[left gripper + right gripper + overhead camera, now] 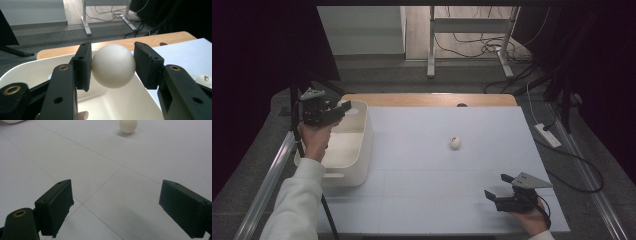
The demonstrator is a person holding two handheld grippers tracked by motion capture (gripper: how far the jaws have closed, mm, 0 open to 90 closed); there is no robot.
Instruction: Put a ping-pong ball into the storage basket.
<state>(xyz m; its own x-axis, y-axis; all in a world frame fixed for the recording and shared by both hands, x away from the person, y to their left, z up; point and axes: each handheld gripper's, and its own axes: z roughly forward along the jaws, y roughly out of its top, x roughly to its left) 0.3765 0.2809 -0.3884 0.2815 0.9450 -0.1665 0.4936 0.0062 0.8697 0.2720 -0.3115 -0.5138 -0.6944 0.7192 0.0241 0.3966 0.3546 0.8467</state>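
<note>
Open mat [422, 175] beside bin [362, 150]

Looks like lab or test room. White sheet covers wooden table [432, 99]; dark curtains at both sides; bare metal desk frame [472, 30] behind; loose cables [472, 47] and power strip [548, 135] lie on grey carpet floor.
</note>
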